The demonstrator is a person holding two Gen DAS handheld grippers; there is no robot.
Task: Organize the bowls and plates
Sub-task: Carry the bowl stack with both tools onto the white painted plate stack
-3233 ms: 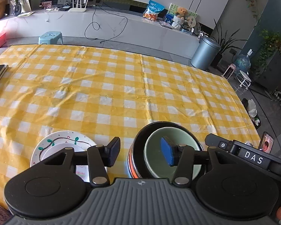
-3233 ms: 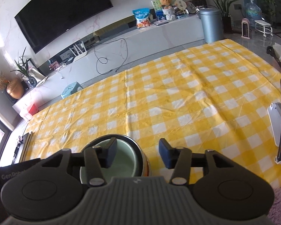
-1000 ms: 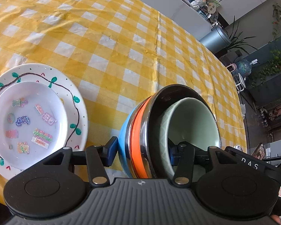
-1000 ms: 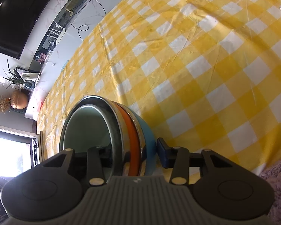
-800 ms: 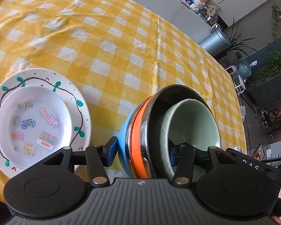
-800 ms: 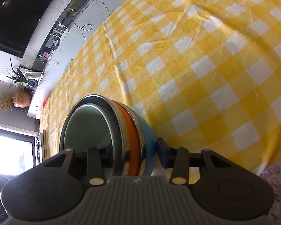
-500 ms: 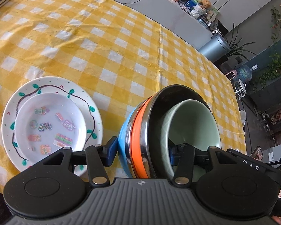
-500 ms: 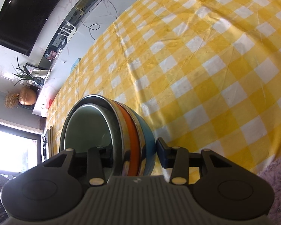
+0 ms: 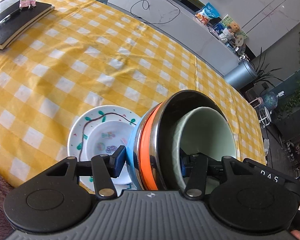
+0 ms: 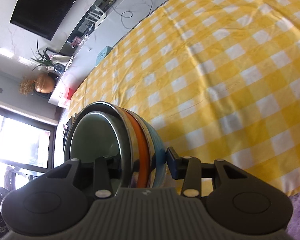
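Note:
A nested stack of bowls (image 9: 150,146), blue outermost, then orange, steel and a pale green one (image 9: 206,132) innermost, hangs in the air between both grippers. My left gripper (image 9: 152,160) is shut on its left wall. My right gripper (image 10: 142,160) is shut on the opposite wall of the stack (image 10: 138,140). Just left of and below the stack, a white plate with a painted vine (image 9: 80,128) lies on the yellow checked tablecloth (image 9: 90,60) with a smaller white decorated dish (image 9: 106,138) in it.
Black notebooks with a pen (image 9: 16,22) lie at the table's far left corner. The table's near edge (image 9: 2,172) runs just under the plates. A grey bin (image 9: 242,76) and plants stand past the table's far right.
Both grippers have carried the bowl stack up off the cloth and leftward, so it now hangs right beside the plates. The grip on the stack is unchanged.

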